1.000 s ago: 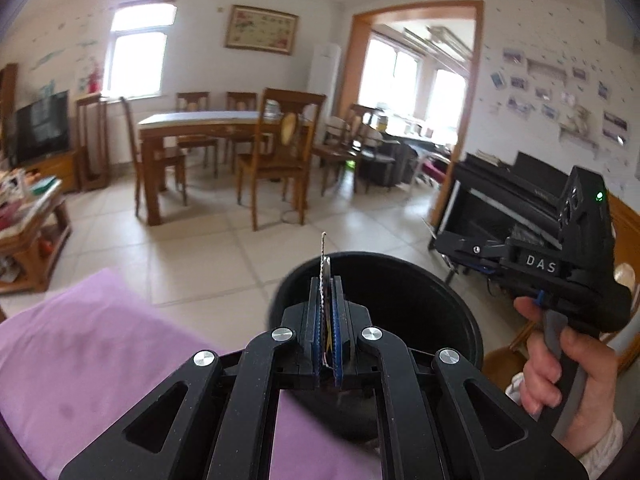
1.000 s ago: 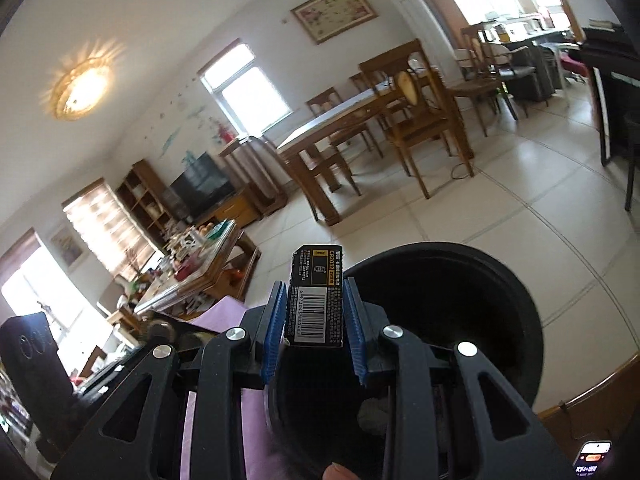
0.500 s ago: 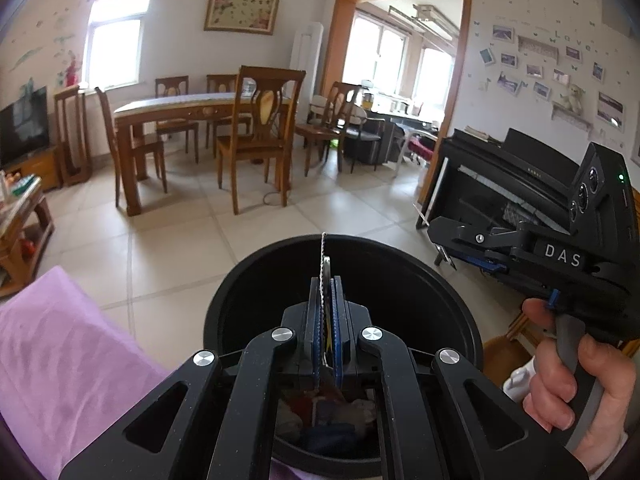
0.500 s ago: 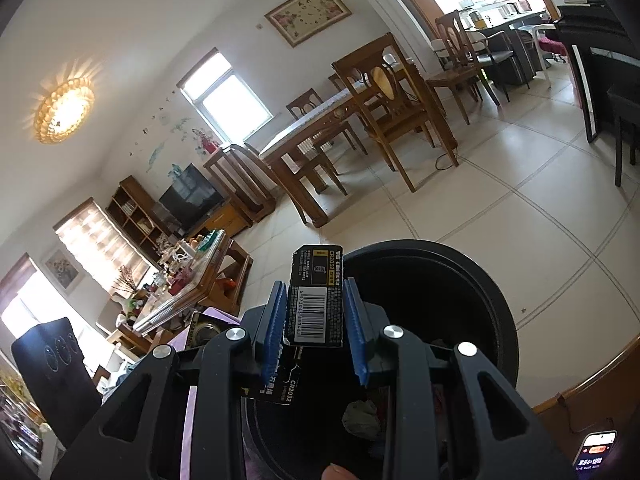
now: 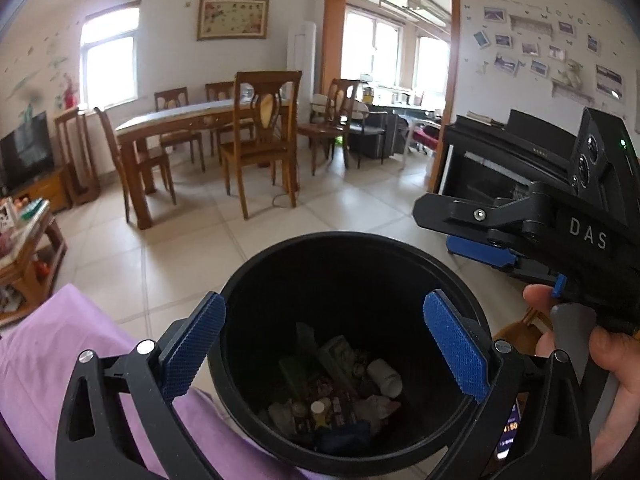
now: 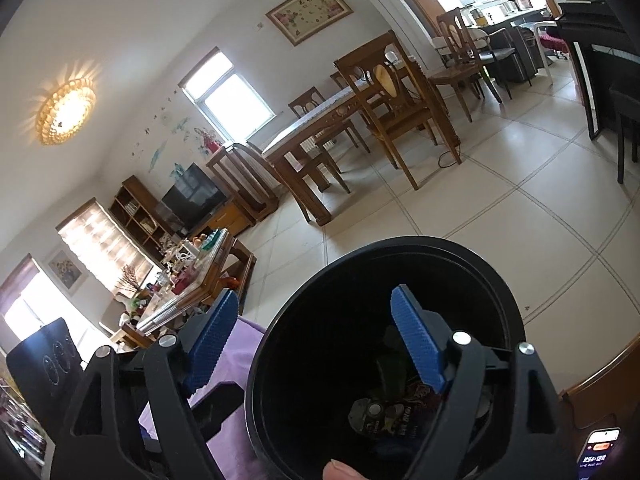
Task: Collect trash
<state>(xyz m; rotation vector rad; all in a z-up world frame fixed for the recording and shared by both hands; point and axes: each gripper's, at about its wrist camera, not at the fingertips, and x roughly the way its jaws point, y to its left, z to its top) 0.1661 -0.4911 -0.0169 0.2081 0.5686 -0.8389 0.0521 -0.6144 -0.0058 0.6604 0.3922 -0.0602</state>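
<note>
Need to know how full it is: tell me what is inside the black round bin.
The black round plastic bin holds loose trash on its floor: a white pill bottle, a green packet, crumpled wrappers, small round caps. What lies beneath that top layer is covered.

1. A wooden dining table (image 5: 192, 118) stands on the tiled floor (image 5: 360, 208) with wooden chairs (image 5: 262, 140) around it.
2. A framed picture (image 5: 232, 18) hangs beside a bright window (image 5: 110, 68).
3. A television (image 6: 196, 198) sits near a cluttered coffee table (image 6: 192, 280).
4. A purple cloth (image 5: 52, 356) lies in the foreground.
5. A black piano (image 5: 500, 156) stands on the right.
</note>
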